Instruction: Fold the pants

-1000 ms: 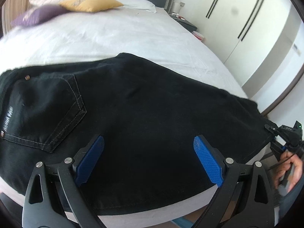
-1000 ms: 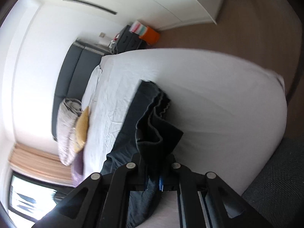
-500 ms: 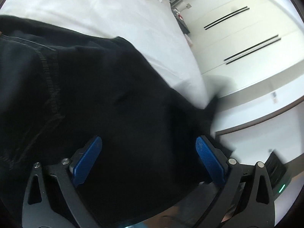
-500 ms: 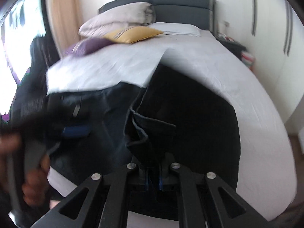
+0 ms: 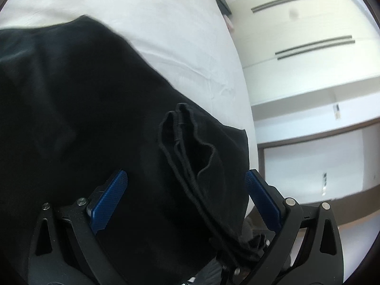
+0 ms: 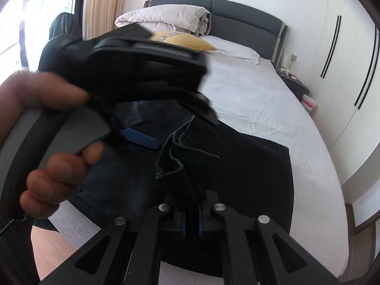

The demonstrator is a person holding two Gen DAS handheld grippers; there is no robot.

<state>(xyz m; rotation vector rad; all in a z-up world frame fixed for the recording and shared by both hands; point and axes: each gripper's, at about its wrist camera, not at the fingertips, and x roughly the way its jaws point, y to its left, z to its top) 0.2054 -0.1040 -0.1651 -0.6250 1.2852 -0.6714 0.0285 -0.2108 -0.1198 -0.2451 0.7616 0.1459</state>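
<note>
Right gripper (image 6: 192,216) clamps the pants (image 6: 190,163) hem; left gripper (image 5: 187,199) gapes wide over it. A slack pinch could spill the bunched layers.

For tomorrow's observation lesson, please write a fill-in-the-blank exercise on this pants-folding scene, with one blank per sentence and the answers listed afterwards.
1. The right gripper is shut on the bunched hem of the ____ pants.
2. The pants lie on a bed with a ____ sheet.
3. The left gripper has its ____ pads spread wide apart.
4. A ____ cushion lies near the headboard.

Answers: black; white; blue; yellow
</note>
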